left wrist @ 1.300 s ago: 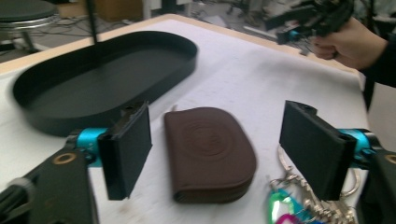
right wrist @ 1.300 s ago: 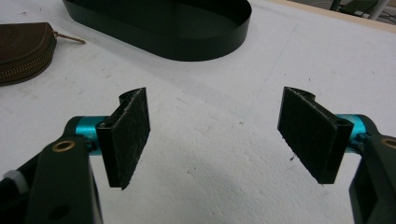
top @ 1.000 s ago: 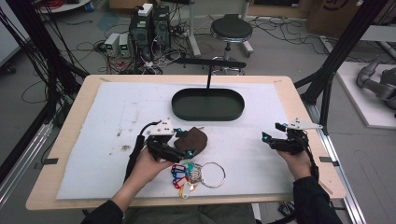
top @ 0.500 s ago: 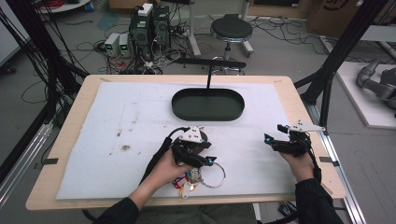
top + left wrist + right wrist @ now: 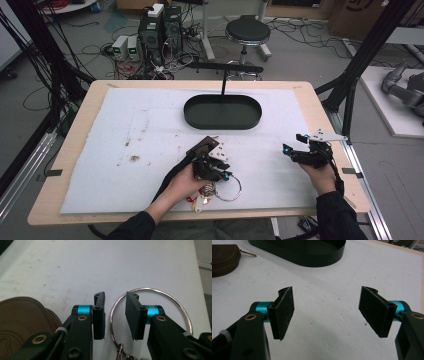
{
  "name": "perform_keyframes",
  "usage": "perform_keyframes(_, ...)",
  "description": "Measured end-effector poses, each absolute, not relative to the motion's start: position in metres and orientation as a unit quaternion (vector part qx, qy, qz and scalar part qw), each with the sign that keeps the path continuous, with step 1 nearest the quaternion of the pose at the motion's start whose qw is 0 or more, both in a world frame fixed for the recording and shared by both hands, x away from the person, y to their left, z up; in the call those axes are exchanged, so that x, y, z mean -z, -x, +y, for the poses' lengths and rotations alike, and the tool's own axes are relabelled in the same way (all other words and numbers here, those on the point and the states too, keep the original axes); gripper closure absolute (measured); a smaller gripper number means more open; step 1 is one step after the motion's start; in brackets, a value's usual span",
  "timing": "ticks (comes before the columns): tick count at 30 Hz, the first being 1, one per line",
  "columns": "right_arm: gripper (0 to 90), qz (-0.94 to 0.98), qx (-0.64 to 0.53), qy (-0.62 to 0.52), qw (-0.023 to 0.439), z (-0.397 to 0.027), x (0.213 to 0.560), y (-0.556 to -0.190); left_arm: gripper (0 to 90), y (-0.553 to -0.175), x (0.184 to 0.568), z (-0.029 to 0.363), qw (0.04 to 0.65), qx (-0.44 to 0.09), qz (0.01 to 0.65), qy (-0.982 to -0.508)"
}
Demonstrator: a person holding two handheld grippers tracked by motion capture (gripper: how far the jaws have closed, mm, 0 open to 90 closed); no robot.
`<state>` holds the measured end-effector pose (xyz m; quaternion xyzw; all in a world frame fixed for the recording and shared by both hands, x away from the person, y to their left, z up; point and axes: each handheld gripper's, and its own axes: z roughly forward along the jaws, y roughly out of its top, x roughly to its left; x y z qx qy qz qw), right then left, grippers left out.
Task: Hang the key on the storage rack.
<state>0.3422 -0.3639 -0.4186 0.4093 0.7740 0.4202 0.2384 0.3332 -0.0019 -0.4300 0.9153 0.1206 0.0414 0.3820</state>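
- Now the left gripper has just been closing; its jaws straddle the left arc of the thin silver metal key ring, a gap remaining.
- Meanwhile the right gripper stands wide apart over bare white mat, well right of it.

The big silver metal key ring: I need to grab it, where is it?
The silver key ring lies on the white mat near the front edge, its rim between the left gripper's closing jaws, beside the brown leather pouch.

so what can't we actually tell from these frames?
- Key ring, left gripper view: its lower arc and the keys on it are cut off by the bottom edge and hidden behind the left tongs.
- Brown pouch, same view: cut by the left edge.
- High view: keys too small to count, partly under the hand.
- Black tray, right gripper view: cut by the top edge.
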Motion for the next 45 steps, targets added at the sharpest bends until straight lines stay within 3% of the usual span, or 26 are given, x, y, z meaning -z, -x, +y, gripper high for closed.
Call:
perform_keyframes(8, 29.2, 0.775, -0.42, -0.407, 0.24, -0.364, 0.419, -0.342, 73.1, -0.333, 0.434, -0.004, 0.353, -0.045, 0.132, -0.925)
perform_keyframes(14, 29.2, 0.776, -0.42, -0.406, 0.239, -0.363, 0.419, -0.342, 84.9, -0.328, 0.435, -0.004, 0.356, -0.059, 0.119, -0.925)
perform_keyframes(21, 29.3, 0.775, -0.422, -0.404, 0.241, -0.363, 0.419, -0.342, 85.8, -0.326, 0.433, -0.004, 0.355, -0.076, 0.113, -0.925)
perform_keyframes(32, 29.2, 0.774, -0.425, -0.403, 0.241, -0.364, 0.419, -0.342, 86.2, -0.324, 0.403, 0.018, 0.457, -0.094, 0.123, -0.876)
perform_keyframes(45, 29.2, 0.775, -0.424, -0.402, 0.24, -0.363, 0.418, -0.341, 86.1, -0.304, 0.388, 0.024, 0.477, -0.105, 0.085, -0.869)
